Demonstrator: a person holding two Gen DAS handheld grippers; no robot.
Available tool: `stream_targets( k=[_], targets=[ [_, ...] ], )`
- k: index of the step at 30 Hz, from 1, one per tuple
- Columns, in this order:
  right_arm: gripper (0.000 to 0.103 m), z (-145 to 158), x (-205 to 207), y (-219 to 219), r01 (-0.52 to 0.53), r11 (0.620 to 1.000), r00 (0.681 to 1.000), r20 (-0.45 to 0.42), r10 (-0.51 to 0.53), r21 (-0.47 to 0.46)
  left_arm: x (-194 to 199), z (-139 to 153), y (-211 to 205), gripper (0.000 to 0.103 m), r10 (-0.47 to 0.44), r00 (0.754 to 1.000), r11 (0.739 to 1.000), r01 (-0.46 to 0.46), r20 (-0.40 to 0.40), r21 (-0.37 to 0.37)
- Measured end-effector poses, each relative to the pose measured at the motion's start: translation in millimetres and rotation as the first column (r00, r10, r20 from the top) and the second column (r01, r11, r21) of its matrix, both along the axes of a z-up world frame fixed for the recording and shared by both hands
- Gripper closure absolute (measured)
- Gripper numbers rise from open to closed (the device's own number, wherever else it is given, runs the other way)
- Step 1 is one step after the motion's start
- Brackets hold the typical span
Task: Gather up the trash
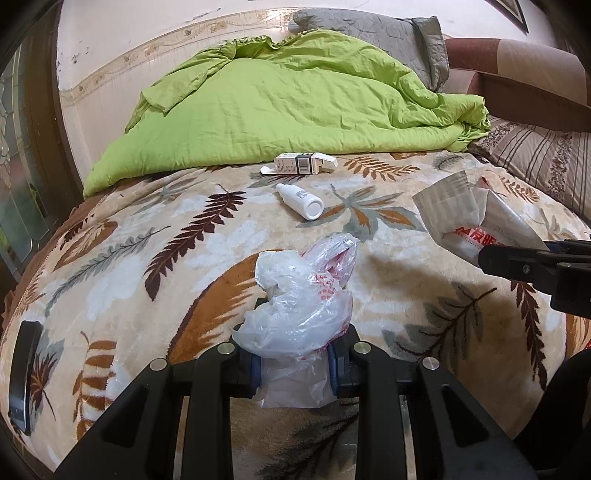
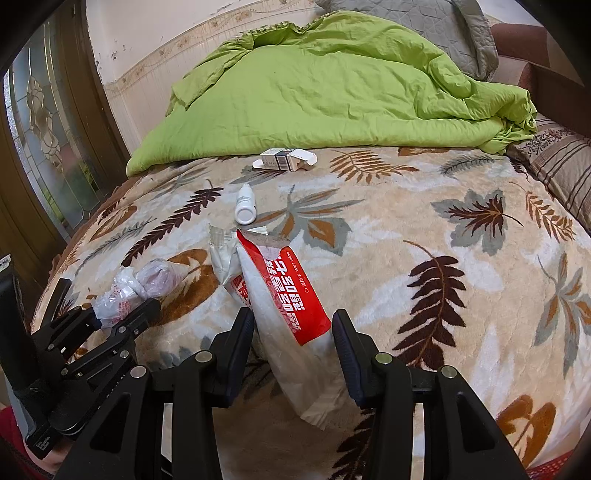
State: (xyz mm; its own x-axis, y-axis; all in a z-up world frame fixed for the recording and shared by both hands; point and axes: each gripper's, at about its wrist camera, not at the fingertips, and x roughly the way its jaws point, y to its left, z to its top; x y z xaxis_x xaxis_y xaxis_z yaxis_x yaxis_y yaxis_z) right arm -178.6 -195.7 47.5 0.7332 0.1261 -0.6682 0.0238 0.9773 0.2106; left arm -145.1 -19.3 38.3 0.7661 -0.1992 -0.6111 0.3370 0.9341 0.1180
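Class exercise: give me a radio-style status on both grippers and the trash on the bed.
Left gripper shut on plastic bag. Right gripper open around wet wipe packet. White bottle, small carton uncollected. Nothing blocking.

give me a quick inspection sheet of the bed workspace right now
surface: leaf-print blanket covering the bed, fairly flat.
job's things: crumpled plastic bag in the left tool; wet wipe packet, red label, between the fingers of the right tool; white bottle lying on its side; opened small carton beyond it by the quilt edge.
clutter: dark flat device at the blanket's left edge, type unclear.
grippers: left tool shut on the bag; right tool's fingers stand apart around the packet, grip unclear.
cables: nothing seen.
surroundings: green quilt heaped at the far end, grey pillow, striped pillow, patterned glass door on the left.
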Motion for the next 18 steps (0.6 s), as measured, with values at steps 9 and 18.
stream_targets(
  k=[9, 18],
  targets=[
    [0.055, 1.6, -8.8, -5.8, 0.014, 1.0, 1.0, 0.002, -0.014, 0.019, -5.8, 3.5, -1.6, 0.078, -0.001, 1.0, 1.0, 0.001, 0.024, -0.001],
    [0.055, 24.0, -44.3, -12.7, 0.025, 0.997, 1.0, -0.001, -0.025, 0.072, -18.1, 20.8, -1.3, 0.078, -0.028, 0.999, 0.999, 0.029, 0.029, -0.036]
  ],
)
